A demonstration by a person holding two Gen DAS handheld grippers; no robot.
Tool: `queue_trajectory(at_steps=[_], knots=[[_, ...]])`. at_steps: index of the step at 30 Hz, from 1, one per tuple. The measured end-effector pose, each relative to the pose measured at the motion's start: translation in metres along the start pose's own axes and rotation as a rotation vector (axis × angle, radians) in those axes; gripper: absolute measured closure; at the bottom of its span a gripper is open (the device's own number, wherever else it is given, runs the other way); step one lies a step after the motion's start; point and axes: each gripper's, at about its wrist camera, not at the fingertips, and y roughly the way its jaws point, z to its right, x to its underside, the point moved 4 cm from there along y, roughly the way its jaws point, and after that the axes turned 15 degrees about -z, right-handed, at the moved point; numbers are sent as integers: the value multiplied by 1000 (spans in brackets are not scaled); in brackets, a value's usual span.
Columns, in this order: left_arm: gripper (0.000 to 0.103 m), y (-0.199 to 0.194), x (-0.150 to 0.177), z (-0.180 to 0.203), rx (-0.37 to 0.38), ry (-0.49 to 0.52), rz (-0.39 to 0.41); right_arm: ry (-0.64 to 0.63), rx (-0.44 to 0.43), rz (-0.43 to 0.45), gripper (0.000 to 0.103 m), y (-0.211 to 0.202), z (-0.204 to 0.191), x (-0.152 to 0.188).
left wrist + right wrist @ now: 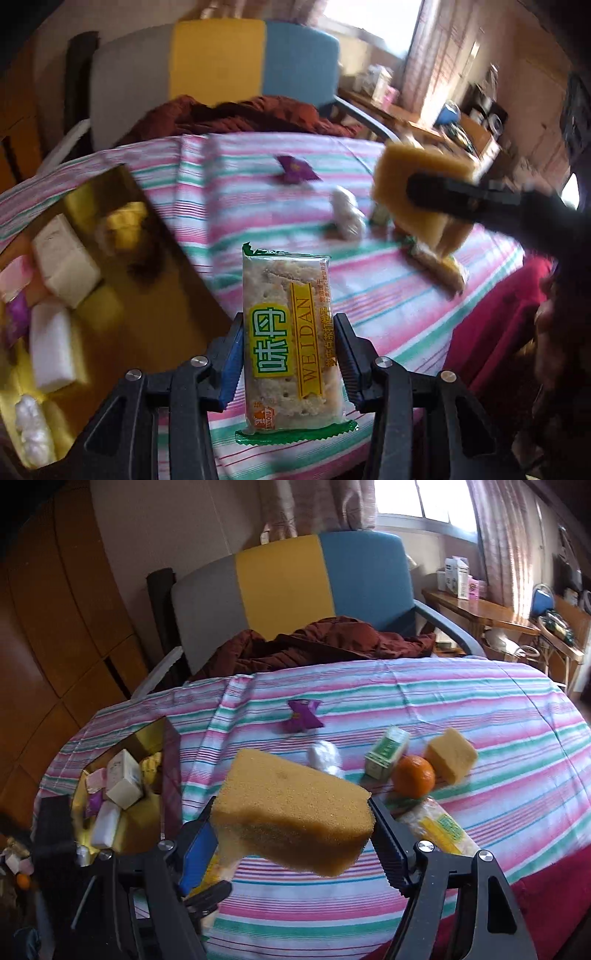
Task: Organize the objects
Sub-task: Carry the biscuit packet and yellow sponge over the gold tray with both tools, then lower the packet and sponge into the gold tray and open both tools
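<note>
Box point(110, 236) sitting at left on striped desk point(369, 288), packets inside. Left gripper point(288, 362) jaws clamping cracker pack point(286, 332), raised over desk. Right gripper point(295, 834) jaws gripping sponge point(291, 812) above desk; orange point(413, 776) lying beyond.

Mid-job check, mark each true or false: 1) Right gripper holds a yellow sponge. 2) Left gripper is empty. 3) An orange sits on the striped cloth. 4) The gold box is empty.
1) True: the right gripper is clamped on the yellow sponge.
2) False: the left gripper holds a cracker packet.
3) True: the orange sits on the striped cloth, beside a second sponge.
4) False: the gold box already holds several small items.
</note>
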Motion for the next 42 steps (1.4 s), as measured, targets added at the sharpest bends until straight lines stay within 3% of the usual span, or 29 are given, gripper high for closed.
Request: queue_trajectory(at_steps=[9,18,21,22,23,24,30,38,42], knots=[[57,-63,16,-118,-96,-275,153,-189,-124,-60,27,25,-95,-1],[57,-67,19,-230,-259,-462,143,-346,-214,-148,27,59,-185,4],[52,-66,26,-250,-271,-526,127,-352,-267,-195,24,75,-208,0],[51,-67,30,-254,-262,-544,133,-354,-296,-215,22,81,-215,0],[50,-68,35,-255,-259,-557,138,-359,-319,-235,12,86,-222,0],[50,-69,40,-257,-263,-567,139,-357,-318,-248,4,90,-226,2],[50,-76,64,-243,-281,-580,167,-355,-272,-266,0,100,-227,14],[50,-77,70,-224,-297,-554,168,-436,-36,-139,0,88,-227,24],[50,-76,71,-215,-304,-537,157,-439,34,-84,0,79,-224,24]])
